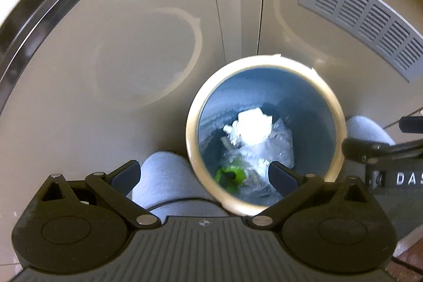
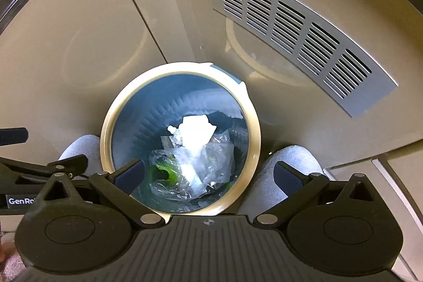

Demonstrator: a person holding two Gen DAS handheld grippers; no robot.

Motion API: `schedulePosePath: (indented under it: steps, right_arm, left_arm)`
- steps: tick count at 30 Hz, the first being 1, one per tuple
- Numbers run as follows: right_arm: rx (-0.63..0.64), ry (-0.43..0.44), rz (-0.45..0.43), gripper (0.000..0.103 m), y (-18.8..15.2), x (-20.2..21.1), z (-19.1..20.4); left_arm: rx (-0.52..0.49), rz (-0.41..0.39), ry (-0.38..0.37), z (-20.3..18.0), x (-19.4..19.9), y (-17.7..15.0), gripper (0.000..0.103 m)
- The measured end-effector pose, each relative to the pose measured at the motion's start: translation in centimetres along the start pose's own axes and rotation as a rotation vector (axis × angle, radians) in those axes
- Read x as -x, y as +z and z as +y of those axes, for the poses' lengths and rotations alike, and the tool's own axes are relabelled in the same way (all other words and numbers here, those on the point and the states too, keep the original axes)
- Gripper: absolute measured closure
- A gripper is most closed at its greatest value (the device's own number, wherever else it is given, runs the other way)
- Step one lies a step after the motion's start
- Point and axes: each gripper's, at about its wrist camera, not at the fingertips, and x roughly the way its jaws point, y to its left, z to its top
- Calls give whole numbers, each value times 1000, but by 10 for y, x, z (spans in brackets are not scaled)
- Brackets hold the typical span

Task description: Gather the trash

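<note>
Right wrist view, looking steeply down: my right gripper (image 2: 208, 177) is nearest, its two dark fingers spread wide with nothing between the pads. One finger (image 2: 130, 176) overlaps the near inside of the bin, the other (image 2: 286, 177) lies over a pale grey slipper (image 2: 285, 171). A second grey slipper (image 2: 82, 149) shows on the other side of the bin.

Just beyond my fingers stands the round bin (image 2: 253, 128), blue inside with a cream rim, set on the floor between the two slippers. At its bottom lies the trash: crumpled clear plastic wrap (image 2: 195, 171) with something bright green (image 2: 164, 172) underneath it, and a white pouch with a small spout (image 2: 195, 132) resting on top toward the far side.

Behind the bin rises a beige cabinet front (image 2: 79, 44) with a grey slotted vent panel (image 2: 296, 28).

In the left wrist view, my left gripper (image 1: 205, 175) is likewise released, fingers wide apart and holding nothing. One finger (image 1: 281, 177) overlaps the bin's near edge, the other (image 1: 127, 175) is over a slipper. This view is blurred, but the same white, clear and green trash shows in the bin bottom.
</note>
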Motion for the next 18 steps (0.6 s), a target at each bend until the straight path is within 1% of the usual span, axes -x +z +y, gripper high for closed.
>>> schedulePosePath:
  steps: [2, 3, 6, 12, 18]
  right_arm:
    - [-15, 3, 8, 0, 0, -1, -3]
    - [-21, 5, 12, 0, 0, -2, -4]
    - [-26, 8, 11, 0, -1, -2, -5]
    - [-13, 2, 12, 0, -2, -3, -4]
    - [12, -14, 30, 0, -3, -9, 1]
  left_arm:
    - [-29, 39, -8, -2, 0, -2, 0]
    - [-45, 45, -9, -3, 0, -3, 0]
    - [-75, 35, -33, -1, 2, -7, 0]
    - [-2, 61, -61, 4, -3, -10, 0]
    - [-7, 54, -66, 2, -4, -9, 0]
